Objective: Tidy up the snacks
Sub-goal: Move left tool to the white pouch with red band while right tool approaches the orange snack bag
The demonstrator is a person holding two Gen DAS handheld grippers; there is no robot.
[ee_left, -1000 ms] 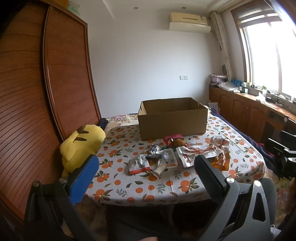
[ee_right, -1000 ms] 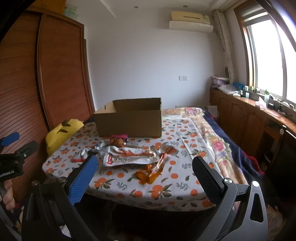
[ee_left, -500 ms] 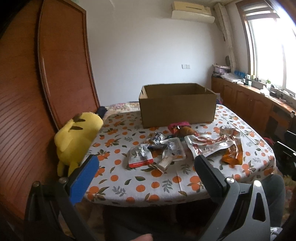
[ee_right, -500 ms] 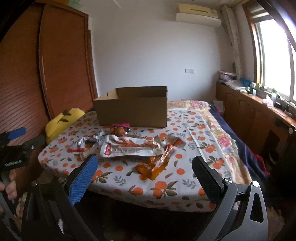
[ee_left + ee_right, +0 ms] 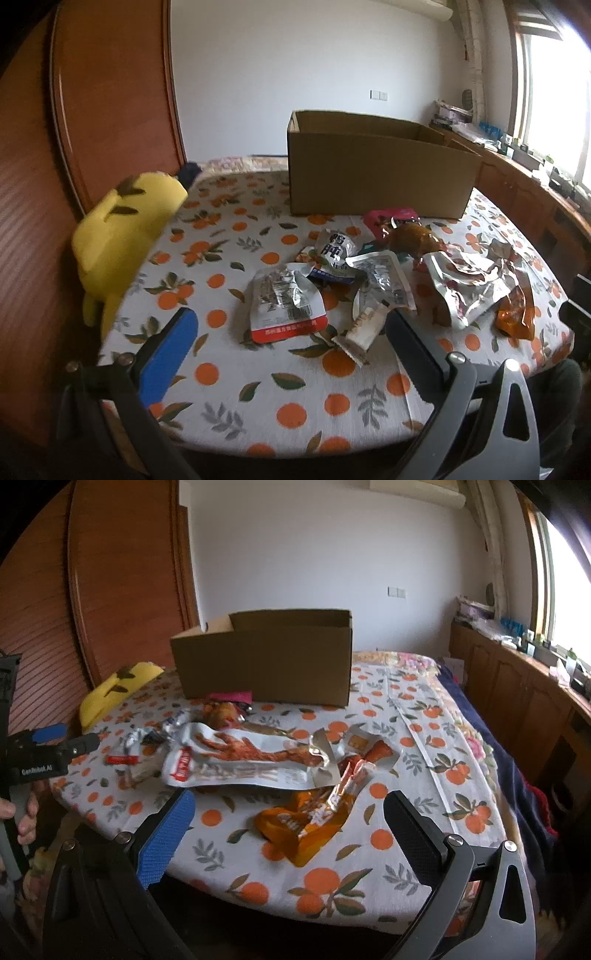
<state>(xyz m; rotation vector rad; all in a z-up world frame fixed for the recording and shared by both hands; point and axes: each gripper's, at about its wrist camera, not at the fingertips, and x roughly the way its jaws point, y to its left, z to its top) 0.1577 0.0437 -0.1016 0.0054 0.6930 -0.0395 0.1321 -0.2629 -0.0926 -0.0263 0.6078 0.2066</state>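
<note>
Centrally, snack packets (image 5: 288,302) lay loose before the cardboard box (image 5: 373,173), presumably their destination; left claw (image 5: 288,343) and right claw (image 5: 288,827) gaped empty.

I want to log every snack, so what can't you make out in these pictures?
- Box contents: both views, hidden by its walls.
- Pink packet: right view, partly behind the brown snack.
- Small print on the silver pouch: left view, too small.
- Left-hand snacks: right view, small and blurred.
</note>
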